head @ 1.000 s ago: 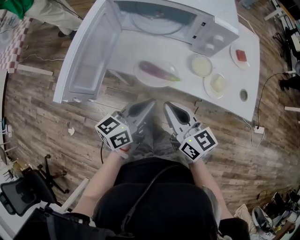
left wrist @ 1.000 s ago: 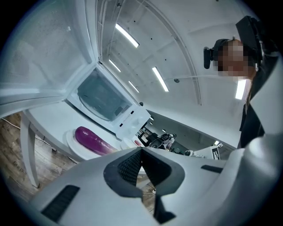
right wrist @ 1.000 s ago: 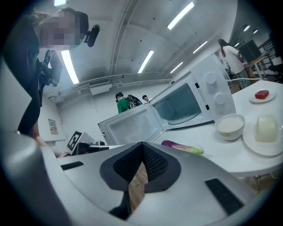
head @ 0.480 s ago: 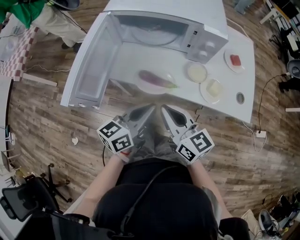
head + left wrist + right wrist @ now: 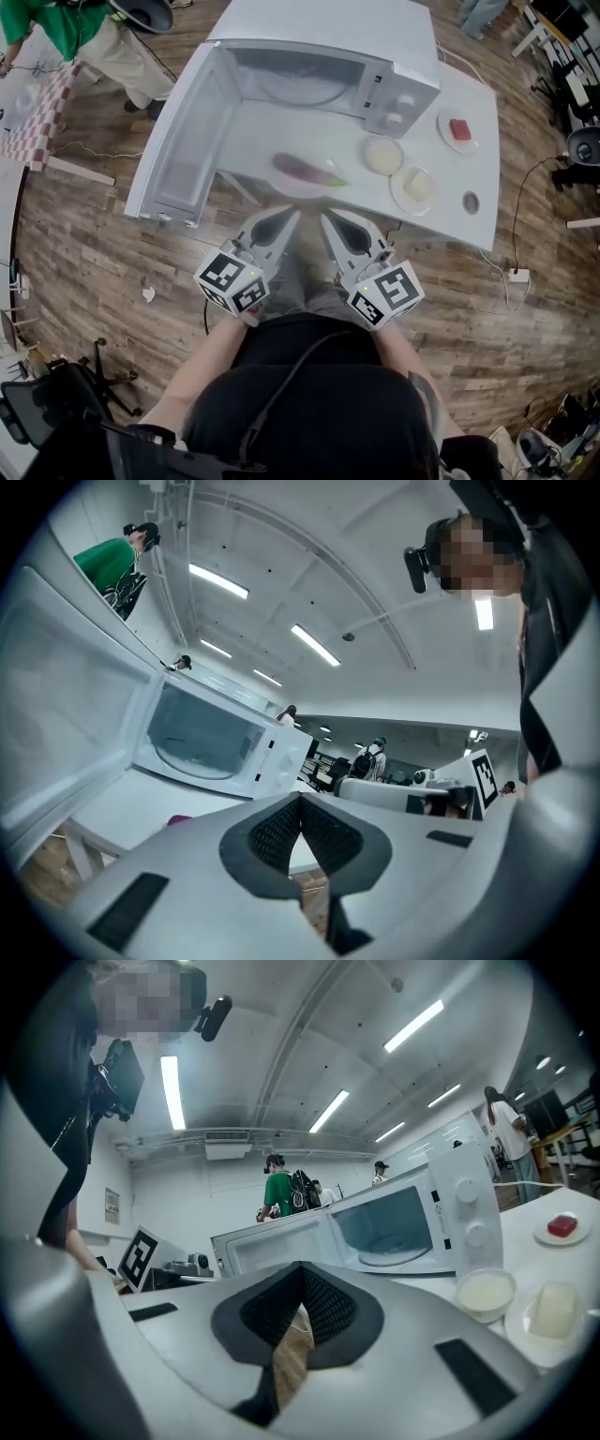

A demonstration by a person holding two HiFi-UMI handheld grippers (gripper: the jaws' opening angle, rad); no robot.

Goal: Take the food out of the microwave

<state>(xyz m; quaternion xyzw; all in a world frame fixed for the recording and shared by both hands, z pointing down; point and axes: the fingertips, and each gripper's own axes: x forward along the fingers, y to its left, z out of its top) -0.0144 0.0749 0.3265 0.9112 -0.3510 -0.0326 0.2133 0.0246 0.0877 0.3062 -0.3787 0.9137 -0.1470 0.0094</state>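
The white microwave (image 5: 319, 56) stands at the table's back with its door (image 5: 183, 131) swung open to the left and only the glass turntable inside. A purple eggplant (image 5: 307, 170) lies on a clear plate (image 5: 281, 180) on the table in front of it. My left gripper (image 5: 286, 217) and right gripper (image 5: 330, 222) hover side by side before the table's near edge, short of the plate, both shut and empty. Closed pads show in the left gripper view (image 5: 300, 799) and the right gripper view (image 5: 300, 1271). A sliver of the eggplant (image 5: 178, 819) peeks over the left jaw.
Right of the eggplant stand a bowl of pale food (image 5: 382, 155), a plate with a pale block (image 5: 415, 187), a plate with a red piece (image 5: 457, 129) and a small round lid (image 5: 471, 202). A person in green (image 5: 56, 28) stands at the far left. The floor is wood planks.
Both grippers have risen a little and rolled slightly, still shut. The table and microwave sit higher and farther in the head view. The eggplant has not moved.
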